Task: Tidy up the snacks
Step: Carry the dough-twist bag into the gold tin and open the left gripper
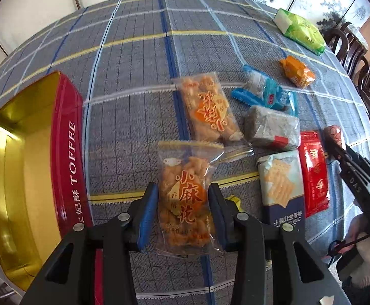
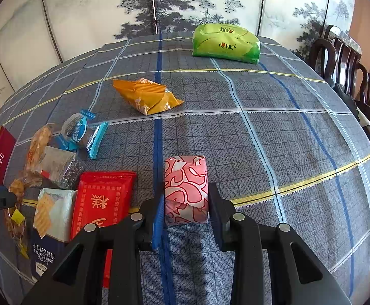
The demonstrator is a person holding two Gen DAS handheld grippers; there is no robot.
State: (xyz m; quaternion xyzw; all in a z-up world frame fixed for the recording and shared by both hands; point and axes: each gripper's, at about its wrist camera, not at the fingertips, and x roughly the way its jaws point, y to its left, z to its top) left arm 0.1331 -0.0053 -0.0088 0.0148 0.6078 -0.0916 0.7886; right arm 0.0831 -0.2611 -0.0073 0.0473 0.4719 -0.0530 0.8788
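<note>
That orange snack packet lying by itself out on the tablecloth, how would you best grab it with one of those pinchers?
The orange packet lies flat and alone on the tablecloth, with bare cloth all round, so a gripper could probably come straight down from above. I would pinch across its puffy middle, on the two long sides, since the crimped, pointed ends look thin and might slip out.

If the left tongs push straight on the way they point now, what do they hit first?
The clear fried-twist snack bag already between the left tongs, then the tablecloth beneath it; whether the pads press on the bag is unclear.
</note>
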